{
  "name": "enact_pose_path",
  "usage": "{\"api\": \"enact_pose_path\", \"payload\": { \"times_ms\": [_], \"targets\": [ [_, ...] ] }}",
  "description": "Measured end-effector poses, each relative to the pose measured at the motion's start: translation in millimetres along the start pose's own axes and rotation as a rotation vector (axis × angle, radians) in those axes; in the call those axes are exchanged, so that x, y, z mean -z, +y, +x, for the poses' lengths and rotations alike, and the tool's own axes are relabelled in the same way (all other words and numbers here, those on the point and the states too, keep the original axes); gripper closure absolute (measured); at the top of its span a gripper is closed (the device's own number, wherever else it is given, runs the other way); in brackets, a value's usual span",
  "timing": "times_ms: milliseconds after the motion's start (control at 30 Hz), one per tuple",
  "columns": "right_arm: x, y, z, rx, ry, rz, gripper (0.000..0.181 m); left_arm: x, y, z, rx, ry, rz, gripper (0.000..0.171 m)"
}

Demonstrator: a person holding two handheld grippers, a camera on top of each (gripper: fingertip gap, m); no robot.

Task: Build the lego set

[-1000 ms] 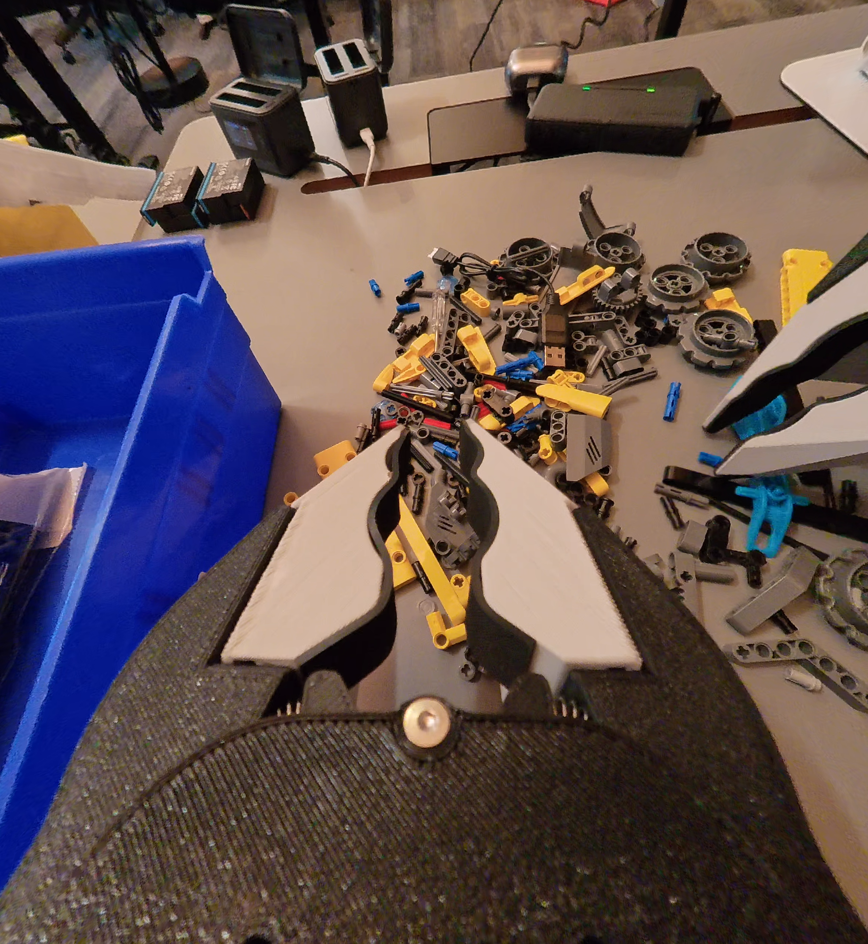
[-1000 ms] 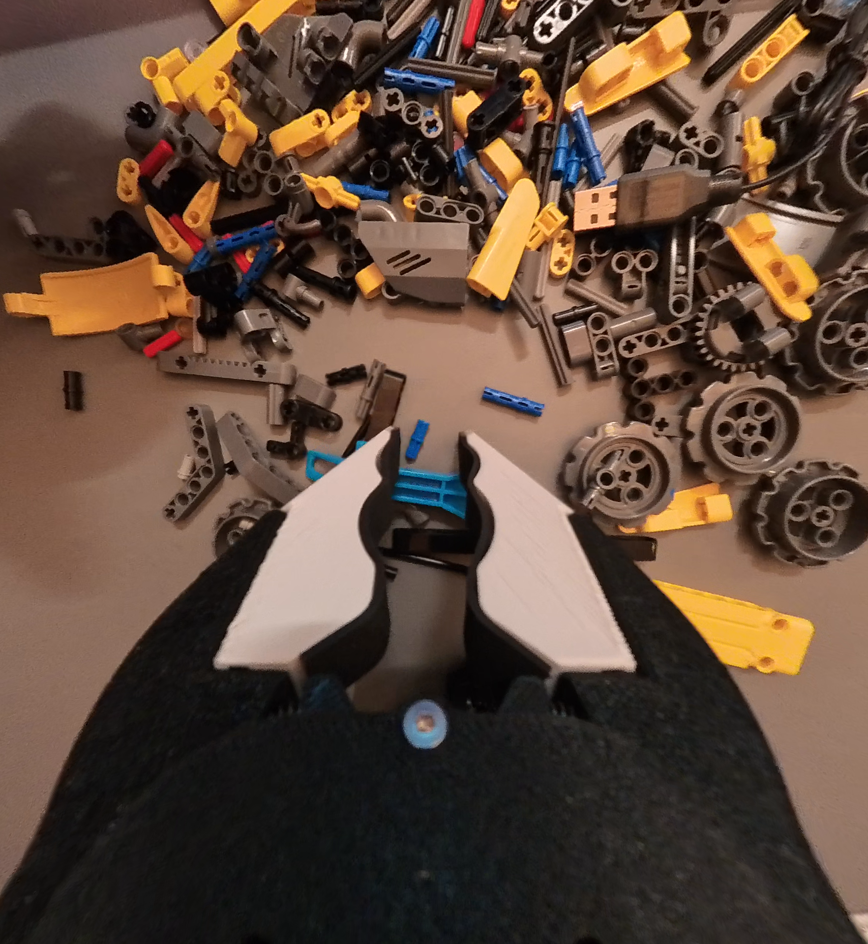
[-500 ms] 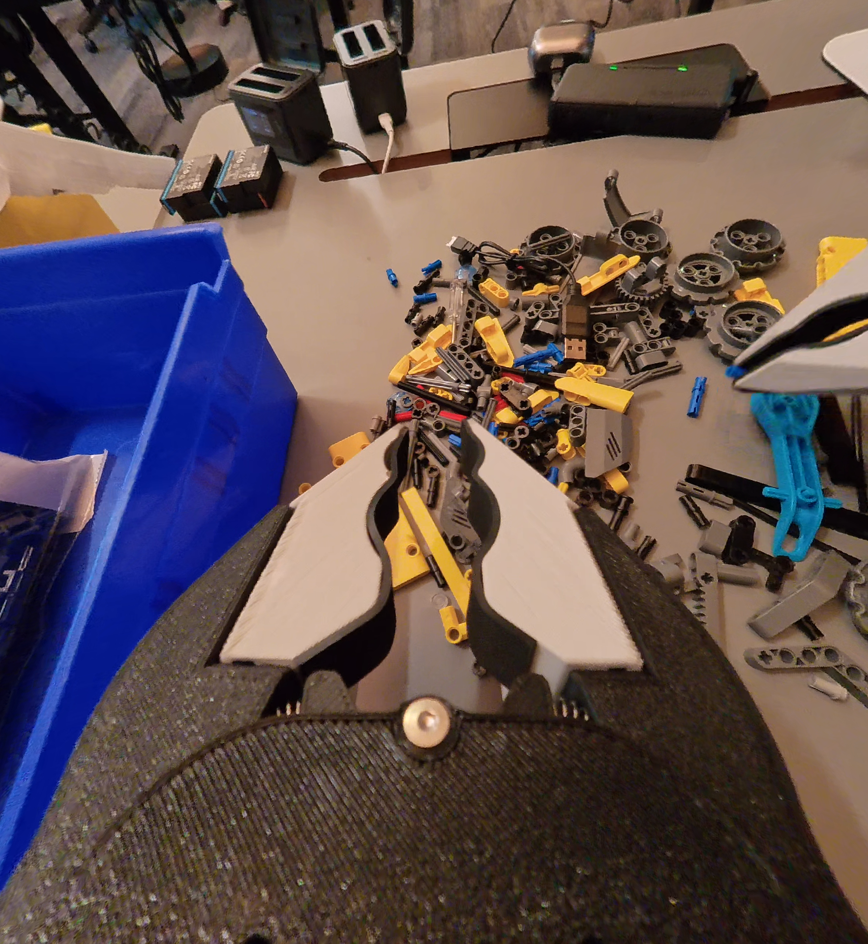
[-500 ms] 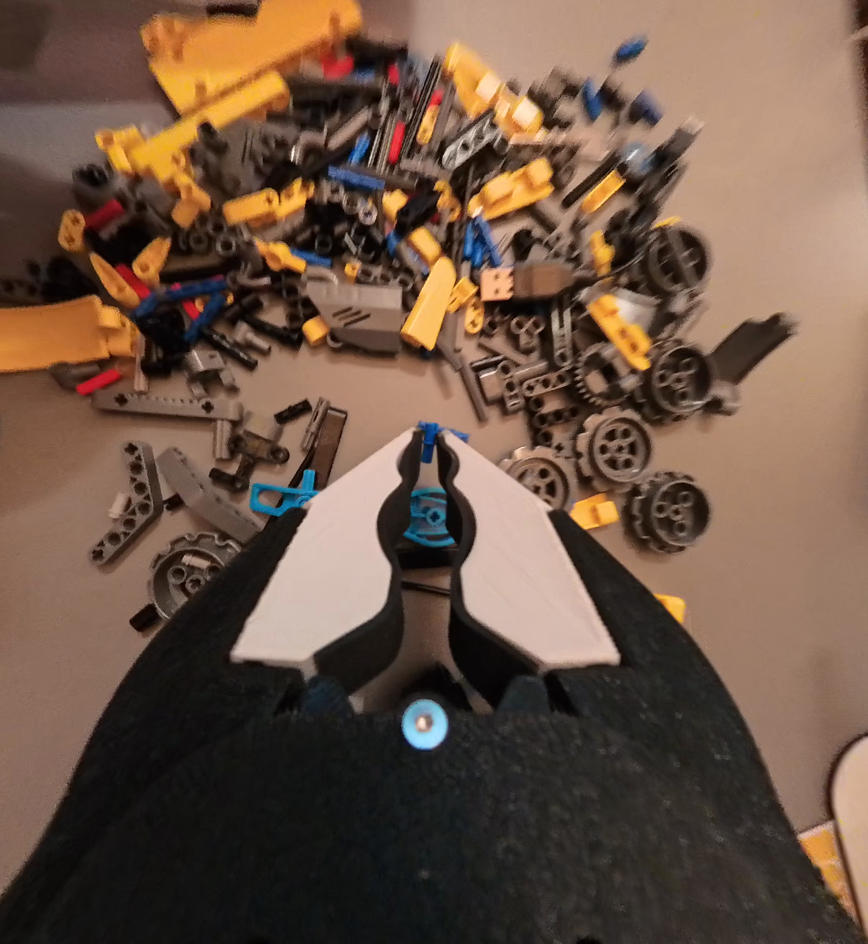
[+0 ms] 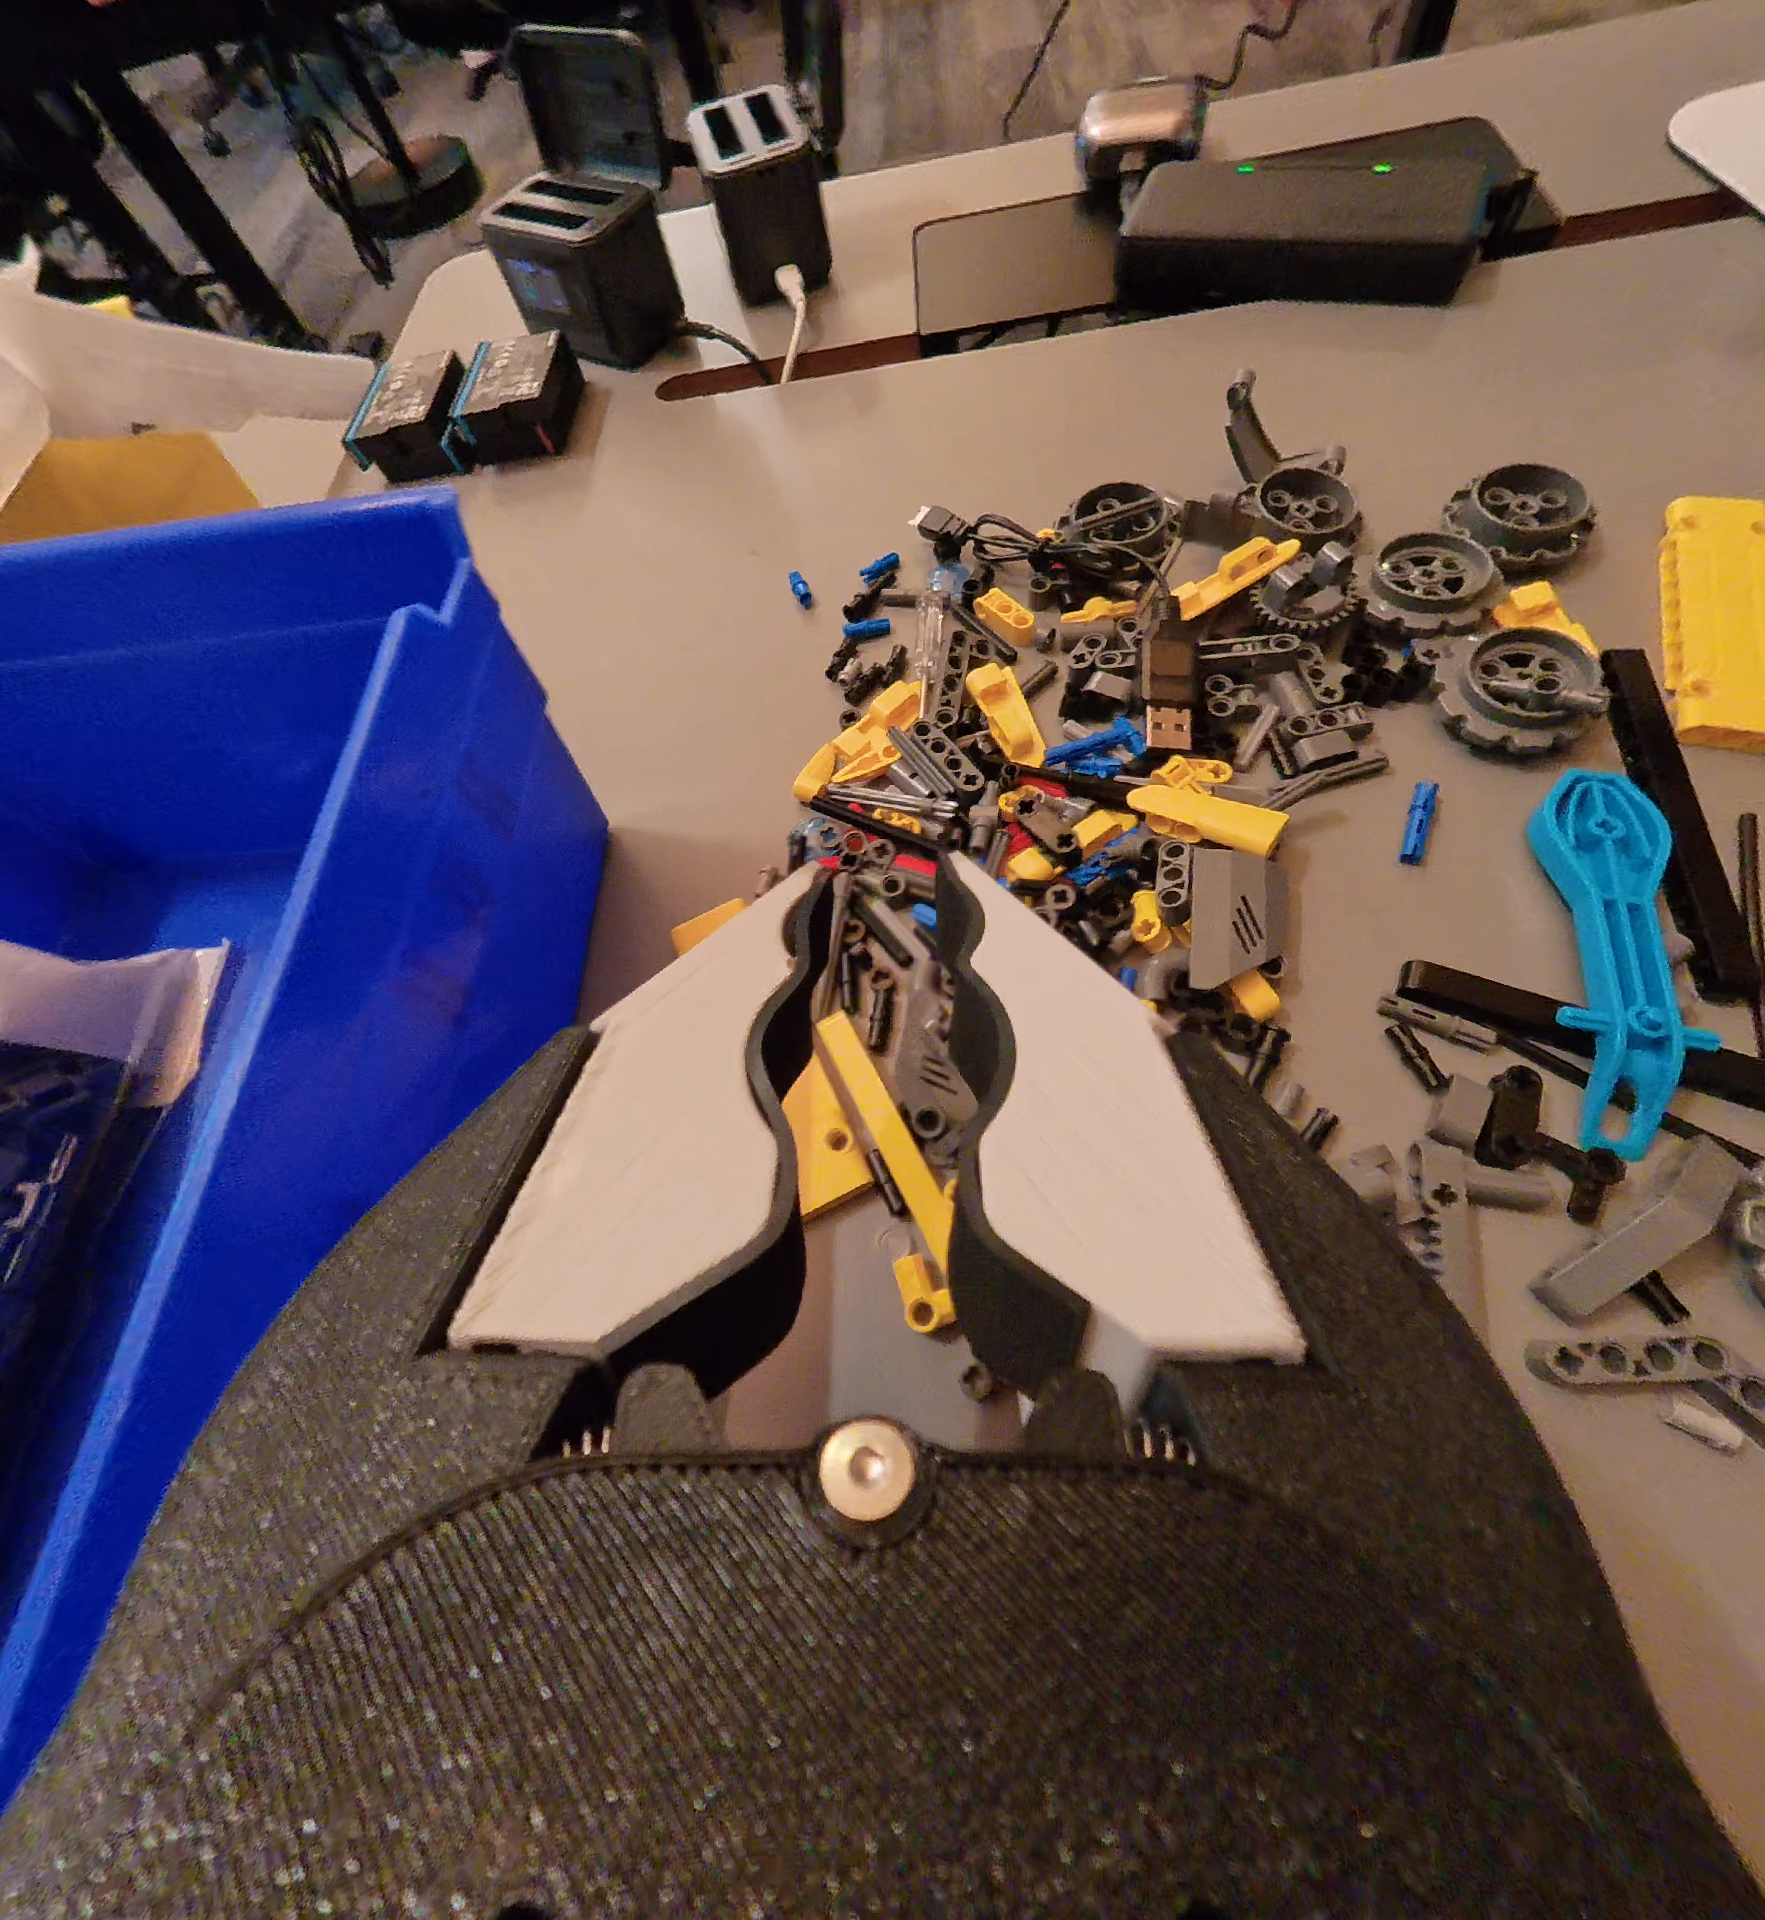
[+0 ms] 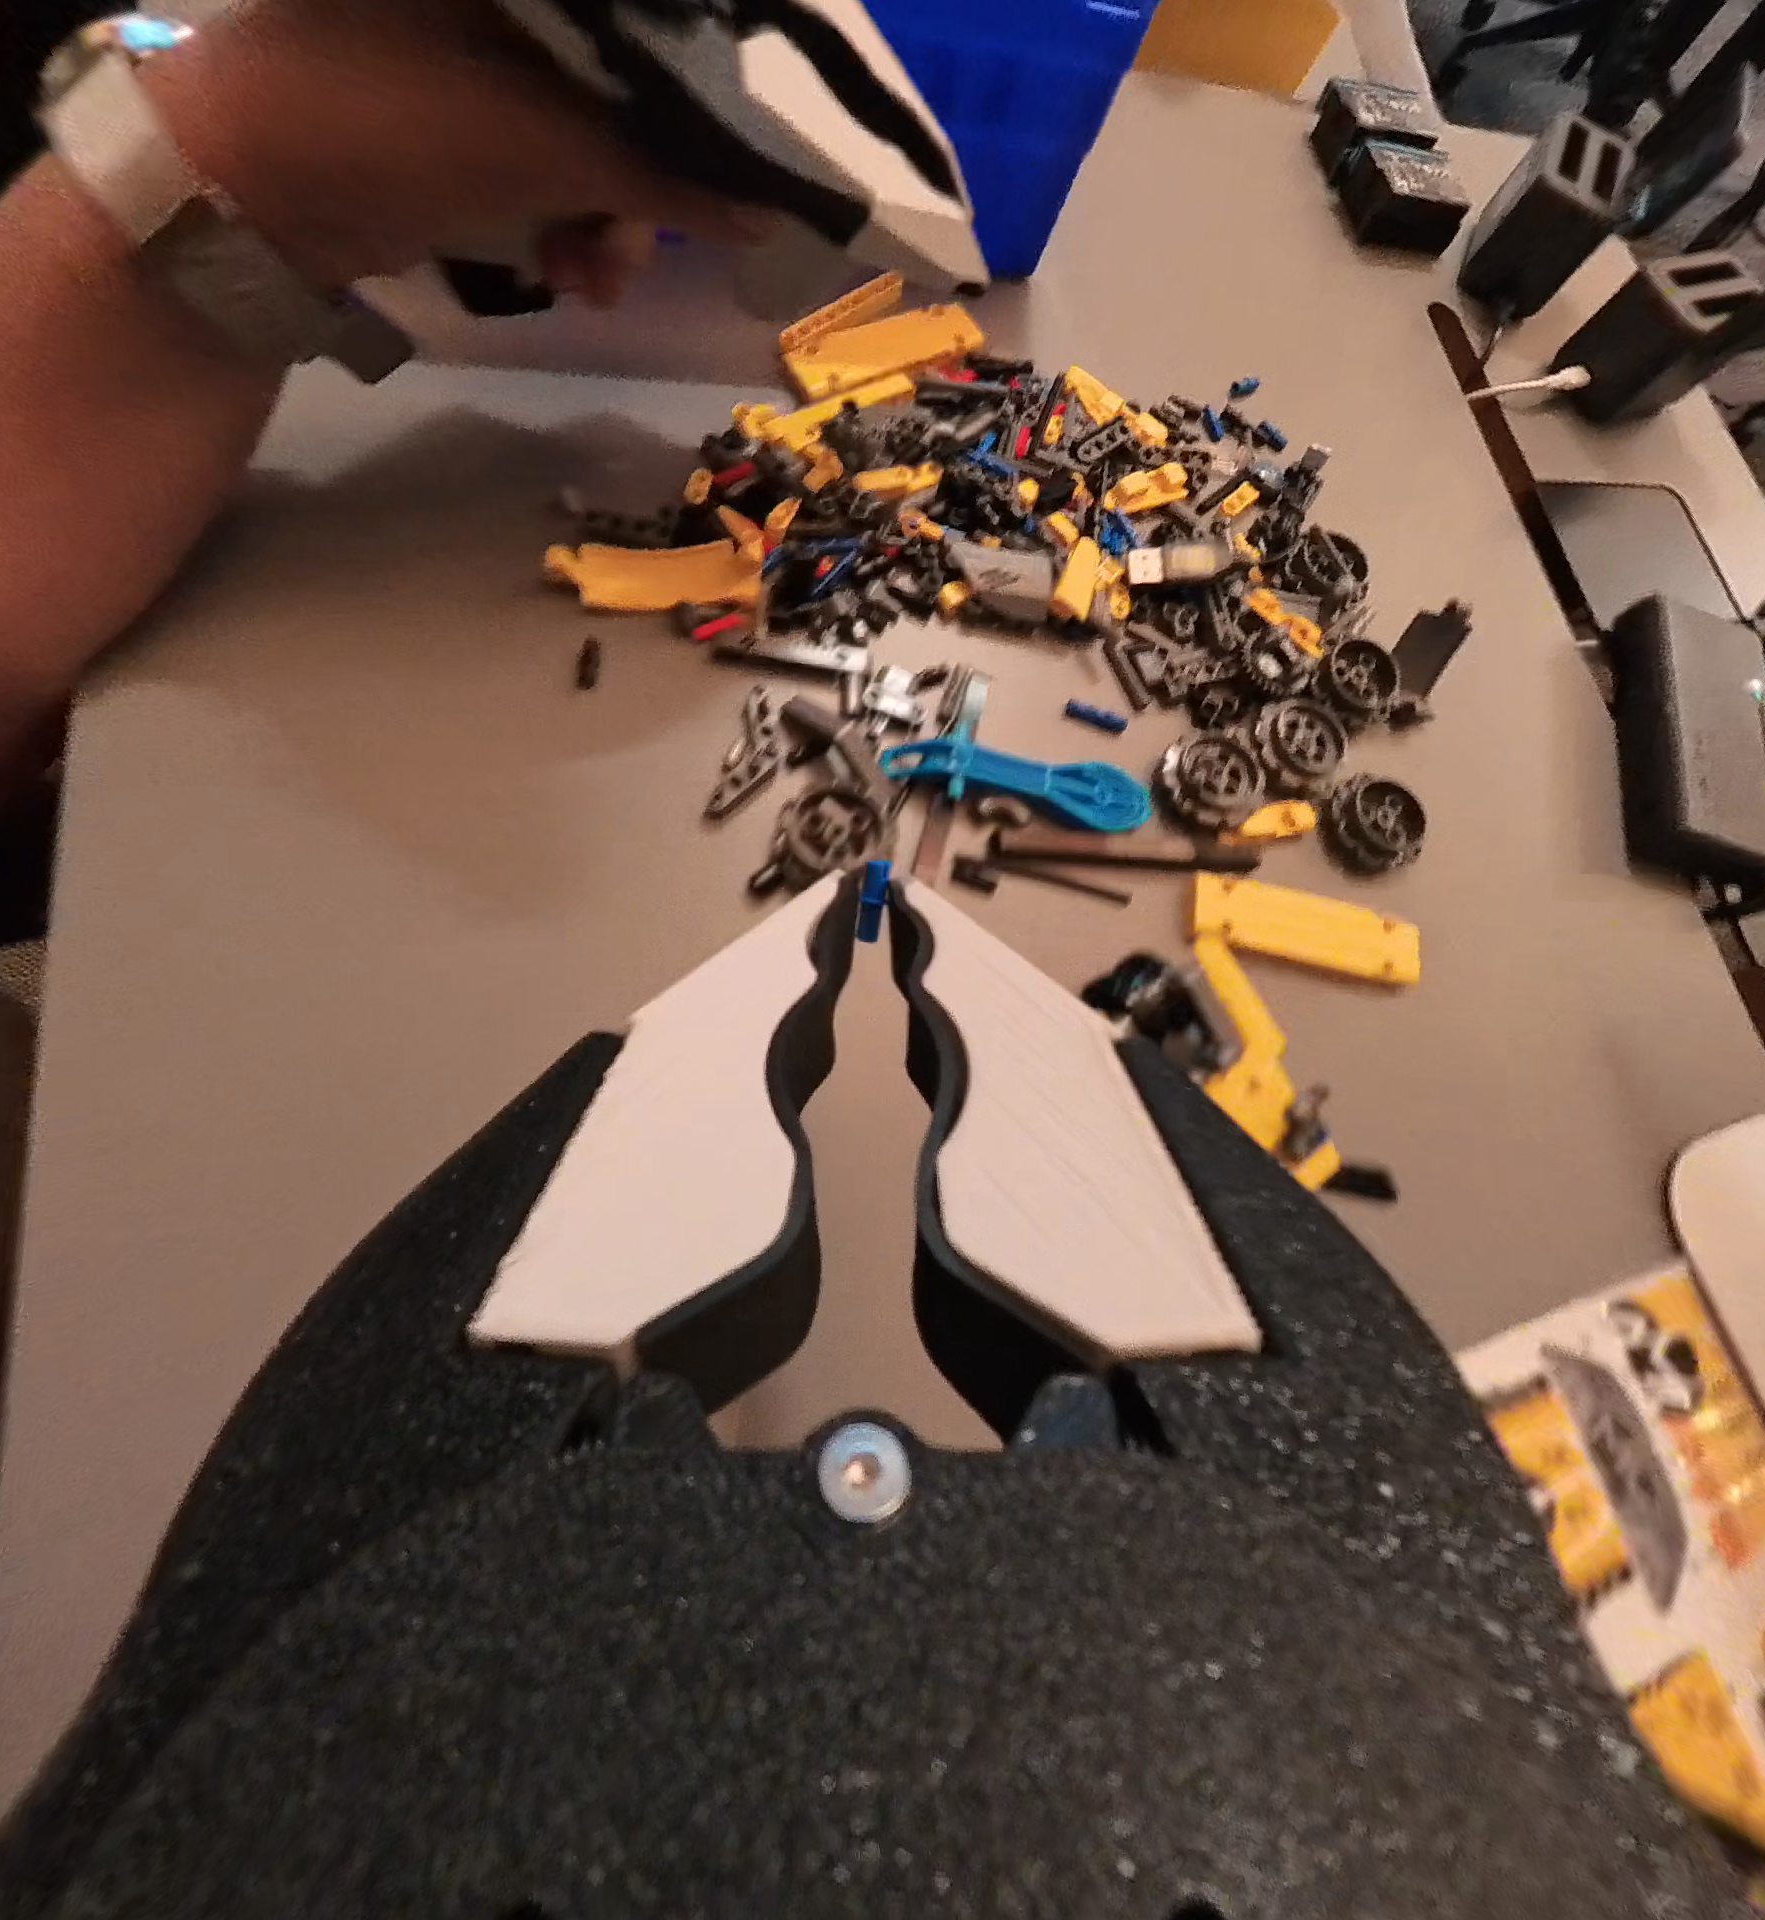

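Blue pin (image 6: 872, 900) pinched in right hand-held gripper (image 6: 867, 891); left hand-held gripper (image 5: 883, 873) wide over parts pile (image 5: 1117, 748).

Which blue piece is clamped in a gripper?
The small dark-blue pin, pinched upright between the right gripper tips above the table. The long light-blue piece and another pin lie loose on the table.
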State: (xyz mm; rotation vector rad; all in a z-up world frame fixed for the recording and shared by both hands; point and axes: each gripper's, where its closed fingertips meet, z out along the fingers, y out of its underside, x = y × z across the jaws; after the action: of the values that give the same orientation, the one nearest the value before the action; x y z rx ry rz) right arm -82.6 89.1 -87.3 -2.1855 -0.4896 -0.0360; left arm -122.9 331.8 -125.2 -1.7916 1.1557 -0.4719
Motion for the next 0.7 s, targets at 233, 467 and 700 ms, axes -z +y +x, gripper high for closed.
{"api": "enact_pose_path", "payload": {
  "times_ms": [233, 467, 700],
  "targets": [
    [89, 73, -42, -0.082, 0.027, 0.055, 0.176, 24, -47, 56, -0.027, 0.147, 0.146, 0.155],
    [117, 136, -70, -0.172, 0.049, 0.115, 0.176, 91, -72, 254, -0.272, 0.595, 0.191, 0.153],
    [133, 183, -73, -0.143, 0.109, 0.035, 0.176, 181, 8, 453, -0.397, 1.201, 0.032, 0.159]
  ]
}}
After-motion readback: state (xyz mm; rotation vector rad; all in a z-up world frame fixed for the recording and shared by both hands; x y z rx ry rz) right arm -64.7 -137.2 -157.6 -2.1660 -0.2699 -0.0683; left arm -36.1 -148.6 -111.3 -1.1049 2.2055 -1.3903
